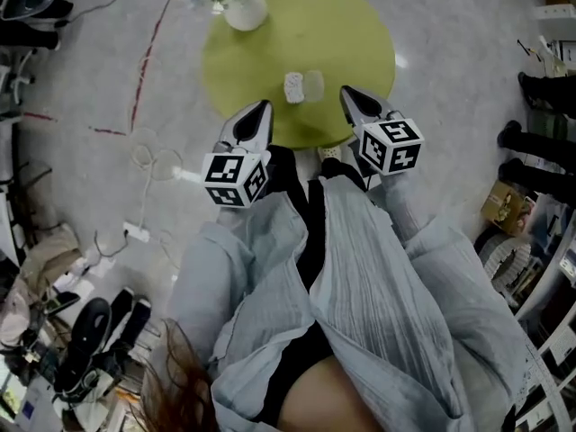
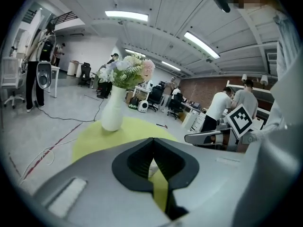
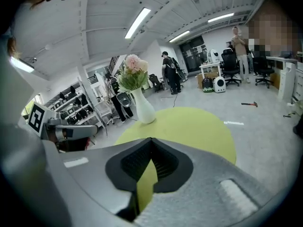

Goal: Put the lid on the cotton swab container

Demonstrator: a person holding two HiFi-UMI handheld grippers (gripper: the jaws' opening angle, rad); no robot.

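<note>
Okay, left claw (image 1: pixel 263 108) pressed together, empty | right claw (image 1: pixel 346 93) same | cotton swab container (image 1: pixel 294 87) and lid (image 1: pixel 314 84) just beside each other on green worktop (image 1: pixel 360 25), lid off.

We find the bench (image 1: pixel 360 25) smooth and matt, the vase (image 1: pixel 245 12) glossy, left tool (image 1: pixel 264 108) and right tool (image 1: pixel 347 93) matt plastic.

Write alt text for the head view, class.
A grey left gripper and right gripper, both shut, hover by a round yellow-green table bearing a small white container, a clear lid beside it, and a white flower vase.
</note>
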